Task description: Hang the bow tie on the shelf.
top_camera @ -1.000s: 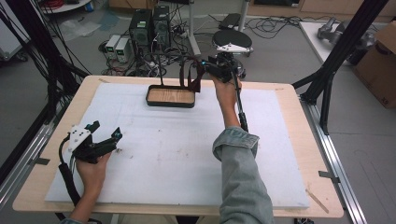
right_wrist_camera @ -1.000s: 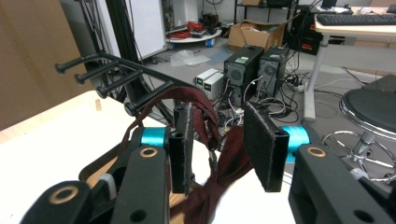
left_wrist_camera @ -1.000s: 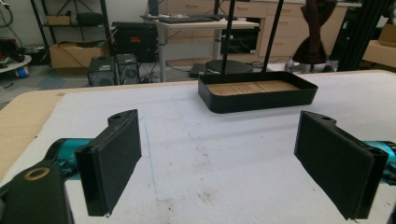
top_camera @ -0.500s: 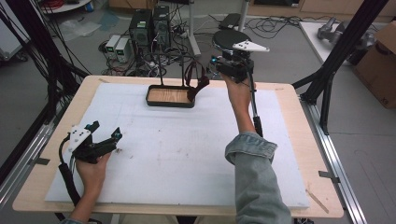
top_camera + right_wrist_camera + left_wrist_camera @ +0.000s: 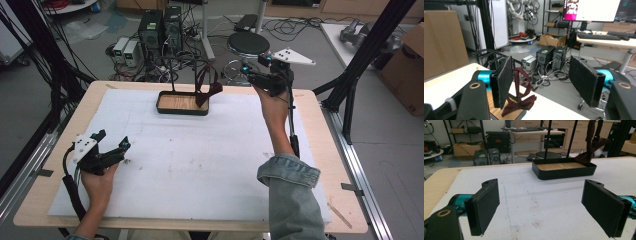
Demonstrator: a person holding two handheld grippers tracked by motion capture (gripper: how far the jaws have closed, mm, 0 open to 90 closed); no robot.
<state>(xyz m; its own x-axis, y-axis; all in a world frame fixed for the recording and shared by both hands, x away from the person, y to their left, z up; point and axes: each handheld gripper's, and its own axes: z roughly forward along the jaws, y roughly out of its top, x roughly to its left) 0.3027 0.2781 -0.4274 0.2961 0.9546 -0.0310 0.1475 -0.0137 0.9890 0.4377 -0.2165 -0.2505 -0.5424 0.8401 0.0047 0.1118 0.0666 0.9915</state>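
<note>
Right gripper (image 5: 248, 76): jaws just been opening, now apart, nothing between them.
Bow tie (image 5: 206, 89): hangs on stand over tray (image 5: 182, 111), just left of right gripper.
Left gripper (image 5: 113, 148): jaws wide, empty, well apart from tray.

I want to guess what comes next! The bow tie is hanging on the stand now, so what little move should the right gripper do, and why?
Probably draw the right gripper a little further from the dark red bow tie. Its jaws have just been opening and nothing is between them. The bow tie hangs by its strap from the black wire stand with a wood-lined tray, apart from the gripper. The left gripper rests open on the white mat.
</note>
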